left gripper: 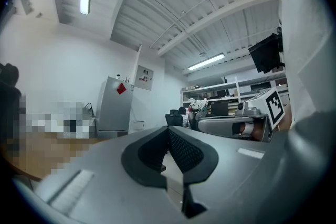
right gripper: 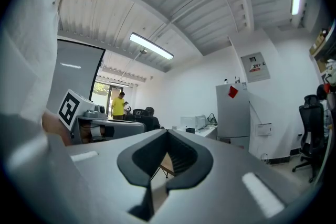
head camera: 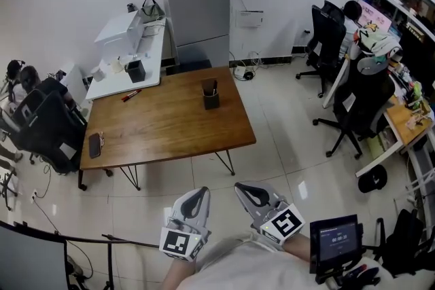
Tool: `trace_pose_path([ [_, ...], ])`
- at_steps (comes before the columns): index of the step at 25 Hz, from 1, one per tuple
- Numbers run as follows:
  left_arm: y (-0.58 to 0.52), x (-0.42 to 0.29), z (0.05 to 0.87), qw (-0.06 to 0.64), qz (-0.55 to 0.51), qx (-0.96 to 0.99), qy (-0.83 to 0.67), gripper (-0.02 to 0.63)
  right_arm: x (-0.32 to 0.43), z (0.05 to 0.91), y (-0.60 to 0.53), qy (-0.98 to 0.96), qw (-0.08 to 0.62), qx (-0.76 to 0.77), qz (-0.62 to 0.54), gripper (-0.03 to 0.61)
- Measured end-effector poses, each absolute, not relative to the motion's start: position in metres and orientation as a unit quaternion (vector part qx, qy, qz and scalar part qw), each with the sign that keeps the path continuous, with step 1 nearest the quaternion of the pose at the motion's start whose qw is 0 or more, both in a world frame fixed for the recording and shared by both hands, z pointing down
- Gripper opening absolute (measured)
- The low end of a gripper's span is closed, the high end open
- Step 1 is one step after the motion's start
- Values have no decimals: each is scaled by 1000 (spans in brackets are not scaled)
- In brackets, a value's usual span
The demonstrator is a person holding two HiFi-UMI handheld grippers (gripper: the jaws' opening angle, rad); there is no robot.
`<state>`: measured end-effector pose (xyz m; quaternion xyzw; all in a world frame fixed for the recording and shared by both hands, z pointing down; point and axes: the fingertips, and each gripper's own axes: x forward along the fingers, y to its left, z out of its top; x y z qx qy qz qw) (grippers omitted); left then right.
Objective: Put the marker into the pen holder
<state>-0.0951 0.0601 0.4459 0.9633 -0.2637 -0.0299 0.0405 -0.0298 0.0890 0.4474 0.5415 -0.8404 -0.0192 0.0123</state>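
pale floor tiles surround a brown wooden table (head camera: 170,125). near its far left corner lies the slim red marker (head camera: 131,96); further right on the table stands the black square pen holder (head camera: 211,97). short of the table's near edge, the left gripper (head camera: 199,195) and right gripper (head camera: 246,191) hover, each pressed together and empty.

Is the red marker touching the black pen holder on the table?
Apart. The head view shows the marker lying far left on the table, with bare wood between it and the pen holder.
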Motion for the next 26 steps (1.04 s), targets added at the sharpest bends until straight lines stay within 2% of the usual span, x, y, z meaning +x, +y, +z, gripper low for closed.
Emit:
trace_pose_path([
  [26, 47, -74, 451, 26, -6, 962, -272, 15, -7, 457, 79, -840, -7, 542, -4, 2],
])
